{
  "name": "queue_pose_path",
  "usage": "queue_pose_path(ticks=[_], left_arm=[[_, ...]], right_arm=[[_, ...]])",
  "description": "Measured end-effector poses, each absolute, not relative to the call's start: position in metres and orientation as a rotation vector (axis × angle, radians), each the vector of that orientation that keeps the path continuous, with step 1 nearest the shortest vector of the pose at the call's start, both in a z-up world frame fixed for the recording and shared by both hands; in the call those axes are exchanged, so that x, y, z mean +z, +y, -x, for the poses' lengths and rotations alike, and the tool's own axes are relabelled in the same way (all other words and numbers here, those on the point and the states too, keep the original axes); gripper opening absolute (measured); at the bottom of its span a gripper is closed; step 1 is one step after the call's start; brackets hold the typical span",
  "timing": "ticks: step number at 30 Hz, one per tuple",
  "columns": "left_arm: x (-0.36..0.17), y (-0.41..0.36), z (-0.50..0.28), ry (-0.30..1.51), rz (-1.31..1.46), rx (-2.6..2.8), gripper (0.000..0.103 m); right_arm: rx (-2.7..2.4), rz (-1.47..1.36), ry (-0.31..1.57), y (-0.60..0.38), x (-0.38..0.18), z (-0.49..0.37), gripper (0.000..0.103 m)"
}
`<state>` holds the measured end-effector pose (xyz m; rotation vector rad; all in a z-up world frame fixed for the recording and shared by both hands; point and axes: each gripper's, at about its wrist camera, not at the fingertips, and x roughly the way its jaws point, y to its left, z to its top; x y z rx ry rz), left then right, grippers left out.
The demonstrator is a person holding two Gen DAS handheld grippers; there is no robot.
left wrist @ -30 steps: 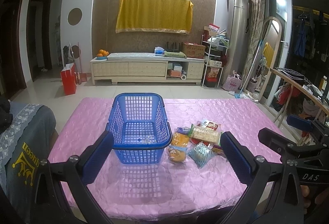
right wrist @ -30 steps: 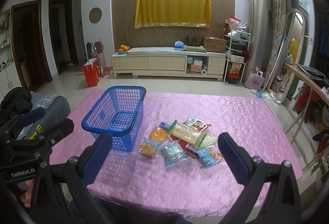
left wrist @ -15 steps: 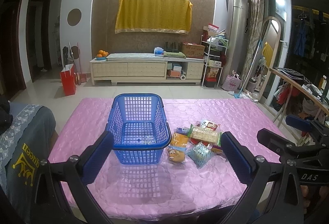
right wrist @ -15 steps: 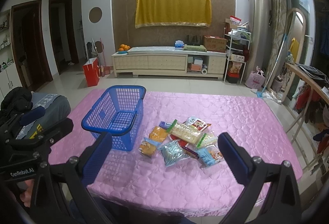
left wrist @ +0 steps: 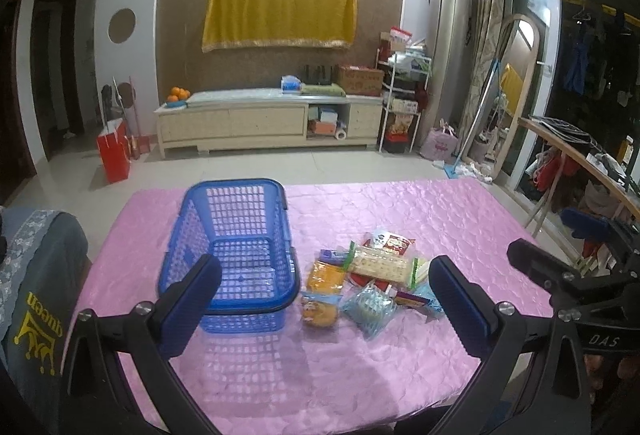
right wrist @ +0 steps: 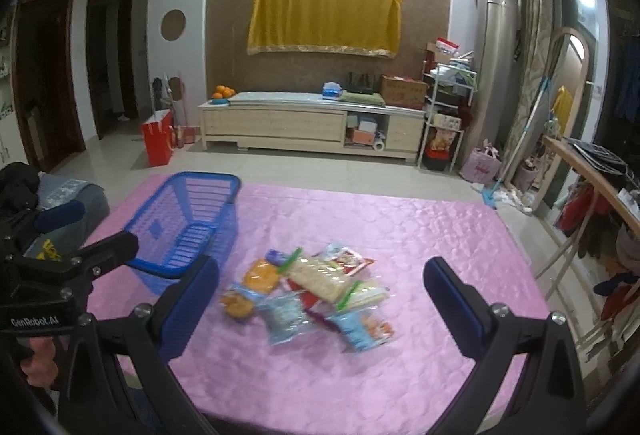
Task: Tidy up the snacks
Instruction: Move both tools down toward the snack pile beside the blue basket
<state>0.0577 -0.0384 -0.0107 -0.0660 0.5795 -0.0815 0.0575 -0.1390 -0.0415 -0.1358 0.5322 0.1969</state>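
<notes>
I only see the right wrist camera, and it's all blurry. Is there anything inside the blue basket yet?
Observer: No. The left wrist view looks straight down into the blue basket, and its mesh floor is bare.
Child: Is my left gripper holding a snack?
Observer: No. The left gripper is open, with nothing between its fingers.

Basket [left wrist: 240,235]: blue, open lattice walls. Tablecloth [left wrist: 440,219]: pink, quilted floral stitching. Snack packets [left wrist: 372,275]: orange, red, clear with green edges, pale blue. Wall cloth [left wrist: 280,13]: yellow, gold-trimmed hem. Wallpaper [left wrist: 180,35]: brown damask scrolls. Gift bag [left wrist: 114,151]: red.
</notes>
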Motion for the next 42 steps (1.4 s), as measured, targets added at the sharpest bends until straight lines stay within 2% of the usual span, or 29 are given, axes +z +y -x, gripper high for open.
queue_pose_path(ticks=[8,16,27,37,39,41,42], left_arm=[[-0.044,-0.072,-0.107,0.677,-0.003,-0.121,0.103],[-0.095,-0.107,-0.146,0.808,-0.052,-0.184,0.103],[-0.166,-0.124,-0.172,0.967,-0.095,-0.209,0.103],[-0.202,-0.123,-0.192,1.014,-0.108,-0.219,0.103],[-0.204,-0.124,-0.193,1.024,-0.121,-0.223,0.103],[-0.206,-0.124,-0.194,1.034,-0.129,-0.227,0.103],[-0.209,-0.123,-0.197,1.04,-0.128,-0.229,0.103]], right_arm=[[0.164,0.113,0.641,-0.177,-0.071,-0.105,0.103],[0.19,0.108,0.796,-0.205,-0.128,-0.136,0.103],[0.276,0.248,1.0,-0.201,-0.206,-0.176,0.103],[0.307,0.353,1.057,-0.185,-0.246,-0.206,0.102],[0.315,0.356,1.068,-0.187,-0.25,-0.211,0.099],[0.329,0.338,1.077,-0.191,-0.252,-0.213,0.083],[0.34,0.325,1.086,-0.192,-0.253,-0.215,0.079]])
